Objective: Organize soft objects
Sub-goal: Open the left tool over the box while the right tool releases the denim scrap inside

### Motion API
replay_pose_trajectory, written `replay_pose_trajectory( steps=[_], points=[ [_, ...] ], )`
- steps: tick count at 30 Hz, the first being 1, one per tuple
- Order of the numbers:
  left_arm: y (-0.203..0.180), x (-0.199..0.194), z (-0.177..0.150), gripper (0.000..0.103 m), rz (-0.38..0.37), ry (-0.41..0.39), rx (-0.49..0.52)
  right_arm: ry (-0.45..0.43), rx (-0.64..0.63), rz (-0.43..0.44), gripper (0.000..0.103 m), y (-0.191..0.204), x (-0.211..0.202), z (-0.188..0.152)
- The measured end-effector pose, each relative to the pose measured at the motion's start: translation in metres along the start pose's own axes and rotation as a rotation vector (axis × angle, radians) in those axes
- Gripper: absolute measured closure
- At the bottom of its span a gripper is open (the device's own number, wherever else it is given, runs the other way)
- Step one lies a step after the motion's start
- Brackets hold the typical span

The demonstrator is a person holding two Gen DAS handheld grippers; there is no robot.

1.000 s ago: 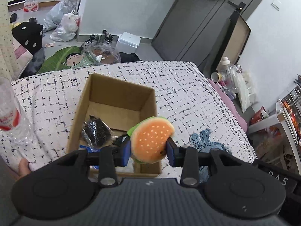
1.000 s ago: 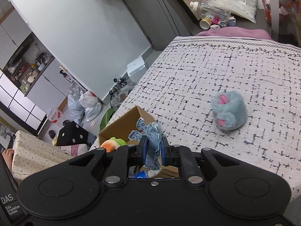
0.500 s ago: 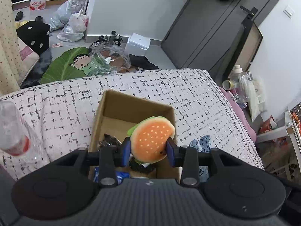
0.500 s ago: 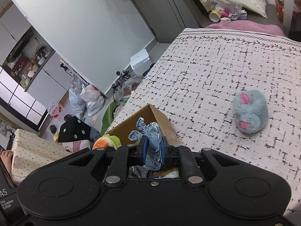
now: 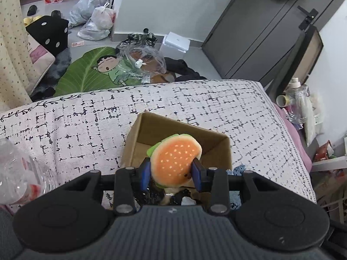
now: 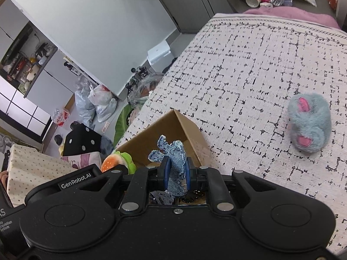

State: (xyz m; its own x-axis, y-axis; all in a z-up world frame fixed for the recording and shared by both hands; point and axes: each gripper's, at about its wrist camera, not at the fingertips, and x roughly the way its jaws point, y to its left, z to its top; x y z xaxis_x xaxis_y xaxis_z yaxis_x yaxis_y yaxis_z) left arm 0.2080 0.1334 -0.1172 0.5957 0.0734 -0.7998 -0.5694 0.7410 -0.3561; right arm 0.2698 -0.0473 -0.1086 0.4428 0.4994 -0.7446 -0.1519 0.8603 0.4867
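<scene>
— What did each claw have when you looked?

— My left gripper (image 5: 171, 171) was clenched on the round plush hamburger with the orange seeded bun and green felt lettuce (image 5: 175, 159); its blue pads pressed the bun from both sides; the toy hung over the open brown cardboard box (image 5: 195, 133), which lay directly ahead of and below the fingers; my right gripper (image 6: 176, 171) was clamped tight on a small frayed blue denim soft toy (image 6: 173, 162), held upright between the pads, its ragged top sticking out above them.

— And the box from the right side?

— Just ahead of the right claw and a little to its left; the denim piece stood over the box's near corner; the hamburger showed at the left of that claw, beside the box wall; some dark crinkled things lay in the box under both claws; I could not tell what they were.

— Anything left outside?

— A fluffy grey-blue plush slipper with pink patches (image 6: 309, 125) lay on the white bedspread with black broken-grid lines (image 6: 249, 69), well off to the right of the right claw, apart from the box; a clear plastic bottle with a red label (image 5: 19, 177) sat at the far left of the left claw.
</scene>
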Motion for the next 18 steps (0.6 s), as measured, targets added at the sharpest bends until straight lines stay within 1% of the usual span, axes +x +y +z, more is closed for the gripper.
replay_pose_trajectory(
  steps=[8, 12, 15, 18],
  points=[
    [0.008, 0.027, 0.004, 0.064, 0.035, 0.030, -0.026, 0.047, 0.002, -0.008, 0.088, -0.002, 0.020, -0.003],
    [0.007, 0.031, 0.005, 0.060, 0.062, 0.032, -0.029, 0.061, 0.005, -0.007, 0.088, -0.002, 0.027, -0.002],
    [0.009, 0.034, 0.006, 0.056, 0.055, 0.050, -0.040, 0.063, 0.006, -0.003, 0.088, -0.001, 0.029, -0.001],
    [0.010, 0.032, 0.007, 0.055, 0.051, 0.055, -0.050, 0.061, 0.011, 0.011, 0.087, 0.001, 0.029, 0.001]
  ],
)
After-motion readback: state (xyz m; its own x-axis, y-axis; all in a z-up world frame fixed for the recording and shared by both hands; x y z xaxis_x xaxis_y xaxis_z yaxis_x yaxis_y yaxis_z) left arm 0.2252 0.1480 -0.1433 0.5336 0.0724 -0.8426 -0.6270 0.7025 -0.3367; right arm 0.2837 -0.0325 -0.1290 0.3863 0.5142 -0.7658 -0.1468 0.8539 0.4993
